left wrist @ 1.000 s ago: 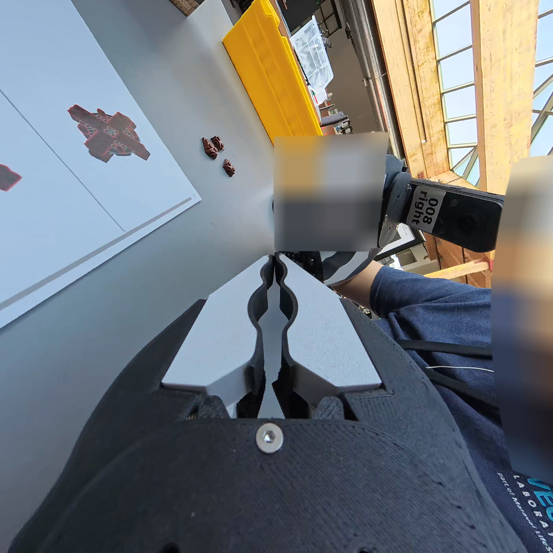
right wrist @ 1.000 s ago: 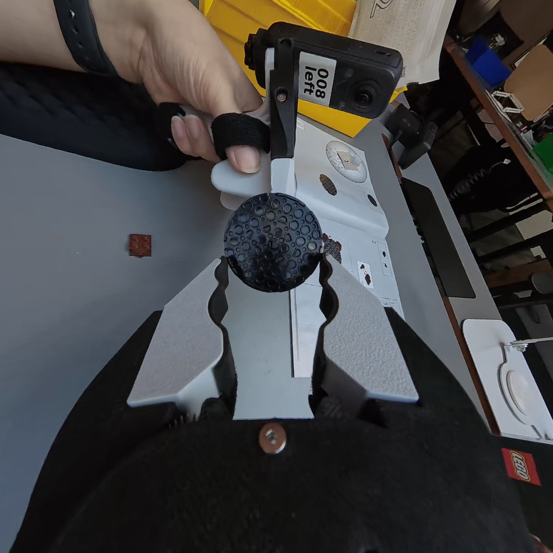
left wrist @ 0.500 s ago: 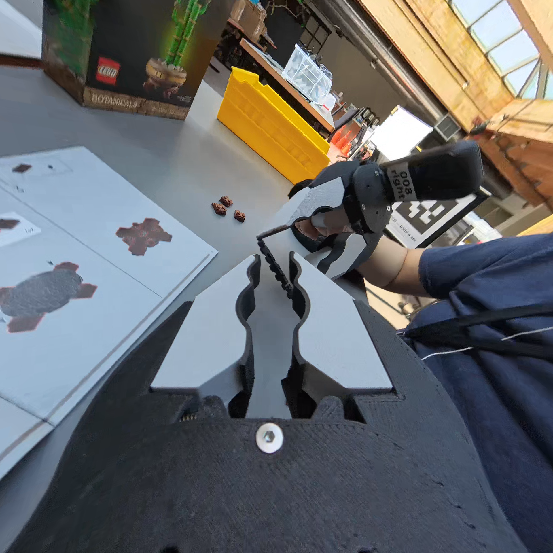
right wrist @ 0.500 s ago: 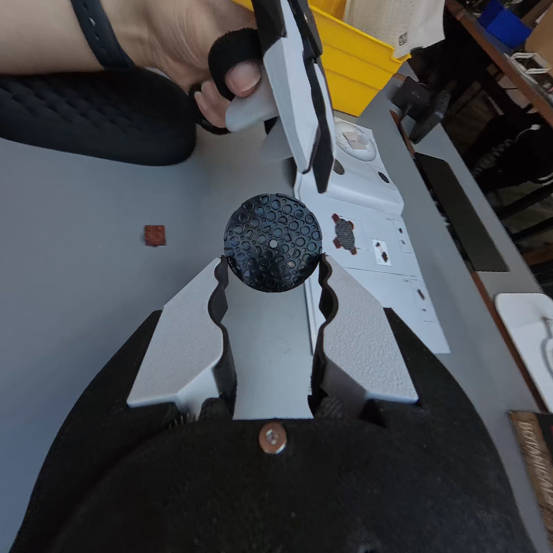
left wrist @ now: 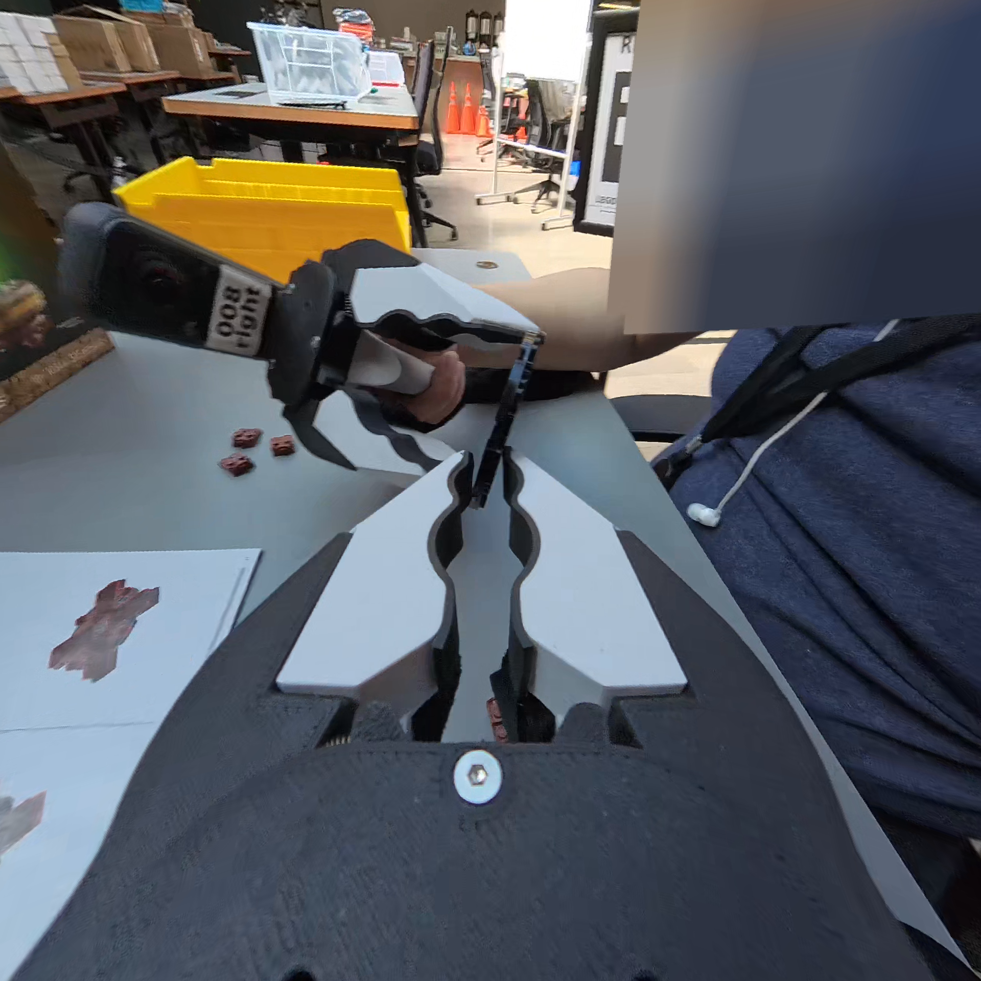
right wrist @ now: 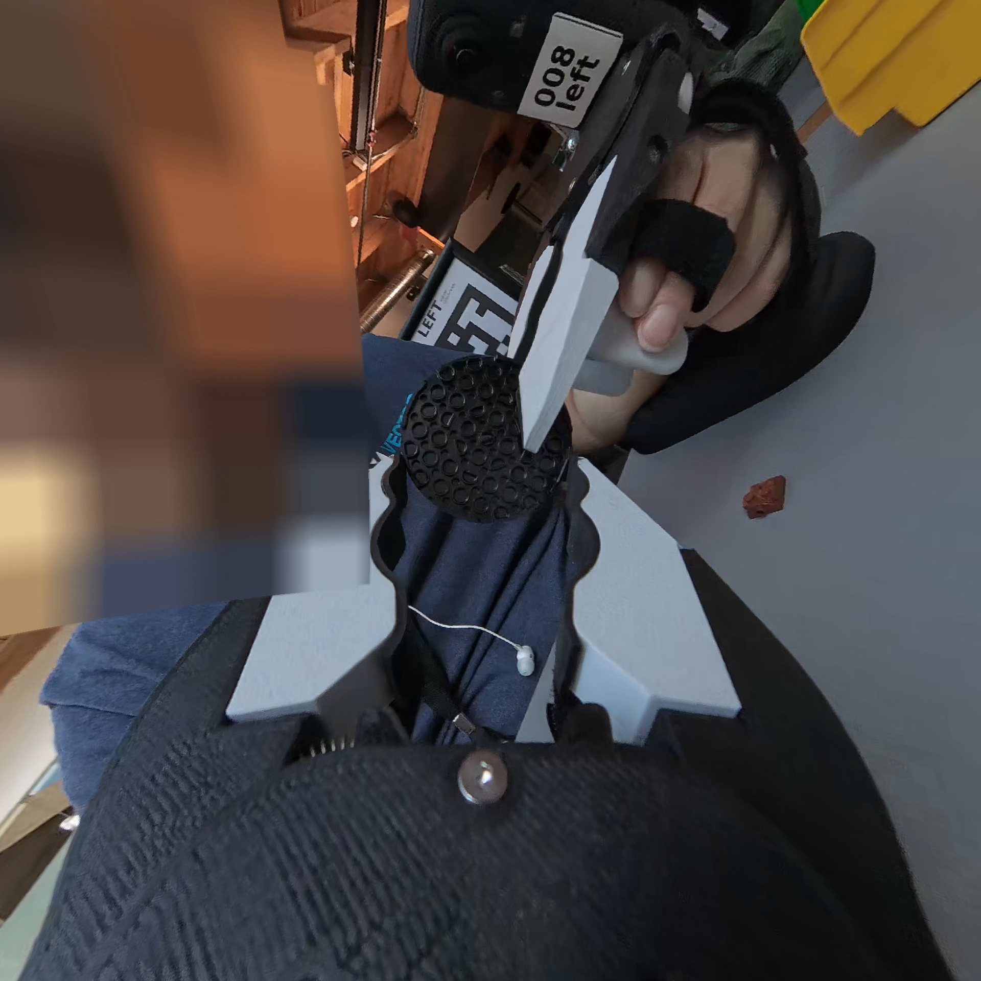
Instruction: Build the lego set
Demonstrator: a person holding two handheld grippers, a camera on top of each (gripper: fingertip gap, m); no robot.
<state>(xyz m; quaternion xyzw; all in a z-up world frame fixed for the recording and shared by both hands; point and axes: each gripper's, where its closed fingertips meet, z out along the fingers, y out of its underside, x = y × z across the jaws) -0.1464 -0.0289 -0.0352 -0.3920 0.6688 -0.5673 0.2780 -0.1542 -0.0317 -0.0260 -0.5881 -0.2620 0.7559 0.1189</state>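
Grey worktop, smooth and matte, with a workshop of desks and cardboard boxes behind. At its far edge, yellow plastic bin, ribbed and open-topped, interior hidden from this angle. Farther back on another table, clear plastic crate, contents too faint to make out. On the left, white instruction booklet lying flat, printed with reddish-brown shapes. Just beyond it, three small reddish-brown bricks, studded and loosely clustered on the bare surface; one more brick lying alone in the right wrist view.

Held up off the worktop between the two tools, black round plate: thin, rigid, one face covered in raised rings of mixed sizes; edge-on from the left wrist view. Right tool clamped across the plate's width, wavy black pads pressing opposite rims. Left tool narrowed to a slim gap with the plate's lower edge sitting between its grey tips; cannot tell whether actually pinching it. Behind, navy knit hoodie with a white earbud dangling on its cord.
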